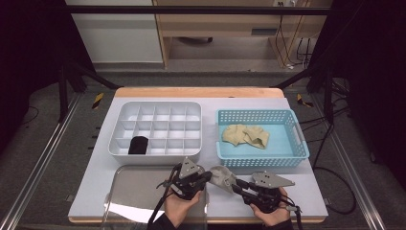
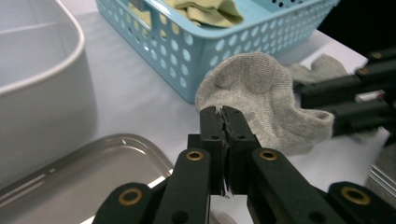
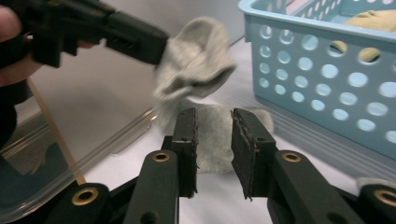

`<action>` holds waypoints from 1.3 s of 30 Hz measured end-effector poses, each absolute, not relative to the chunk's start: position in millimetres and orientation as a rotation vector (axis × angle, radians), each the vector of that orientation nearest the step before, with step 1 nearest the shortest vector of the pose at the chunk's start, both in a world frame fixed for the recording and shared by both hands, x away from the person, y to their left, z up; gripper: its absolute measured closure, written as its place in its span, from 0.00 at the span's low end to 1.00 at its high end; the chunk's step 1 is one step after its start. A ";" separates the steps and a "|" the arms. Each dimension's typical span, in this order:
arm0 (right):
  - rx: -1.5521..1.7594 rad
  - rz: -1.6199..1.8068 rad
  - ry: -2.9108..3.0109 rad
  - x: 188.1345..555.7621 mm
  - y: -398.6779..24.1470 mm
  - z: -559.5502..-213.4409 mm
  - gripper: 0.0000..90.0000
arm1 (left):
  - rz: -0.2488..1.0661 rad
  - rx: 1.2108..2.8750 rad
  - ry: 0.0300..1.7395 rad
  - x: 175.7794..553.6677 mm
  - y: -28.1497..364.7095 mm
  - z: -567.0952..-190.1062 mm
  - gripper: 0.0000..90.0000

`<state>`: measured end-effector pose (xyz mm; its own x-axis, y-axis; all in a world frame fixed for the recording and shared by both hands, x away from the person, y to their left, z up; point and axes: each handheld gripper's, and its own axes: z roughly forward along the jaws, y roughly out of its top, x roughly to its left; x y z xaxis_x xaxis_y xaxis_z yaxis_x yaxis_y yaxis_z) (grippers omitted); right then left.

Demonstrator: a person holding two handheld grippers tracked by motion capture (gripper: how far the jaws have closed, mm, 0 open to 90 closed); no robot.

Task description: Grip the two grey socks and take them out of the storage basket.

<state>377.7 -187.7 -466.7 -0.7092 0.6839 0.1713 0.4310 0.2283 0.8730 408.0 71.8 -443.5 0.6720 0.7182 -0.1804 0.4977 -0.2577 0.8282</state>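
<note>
A grey sock (image 1: 221, 176) hangs just above the white table near its front edge, in front of the blue basket. My left gripper (image 1: 208, 175) is shut on one edge of it, and the pinched fabric shows between the closed jaws in the left gripper view (image 2: 225, 114). The sock (image 2: 257, 88) bunches up beyond those jaws. My right gripper (image 1: 237, 184) points at the sock from the right. Its jaws stand apart in the right gripper view (image 3: 214, 119), and grey fabric (image 3: 215, 140) lies on the table just beyond them, not pressed by the pads.
A white divided tray (image 1: 158, 154) at the back left holds a black rolled sock (image 1: 138, 144). The blue perforated basket (image 1: 261, 161) at the back right holds beige socks (image 1: 245, 135). A shiny shallow tray (image 1: 134, 189) lies at the front left, under my left hand.
</note>
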 end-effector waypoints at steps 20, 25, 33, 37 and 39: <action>1.020 1.532 2.349 378.6 -177.3 -471.9 0.99 | 0.265 1.891 0.958 403.9 80.8 -442.1 0.97; 1.064 1.594 2.339 377.3 -182.6 -457.9 0.99 | 0.236 1.914 0.919 385.5 88.2 -444.6 0.97; 1.128 1.459 2.351 393.4 -168.9 -468.4 0.99 | 0.262 1.991 0.905 367.4 92.9 -456.4 0.96; 1.105 1.376 2.378 399.1 -157.7 -474.9 0.99 | 0.273 2.015 0.913 366.7 99.0 -461.0 0.92; 1.087 1.343 2.386 399.4 -154.7 -476.1 0.99 | 0.290 2.018 0.927 369.5 104.9 -457.7 0.87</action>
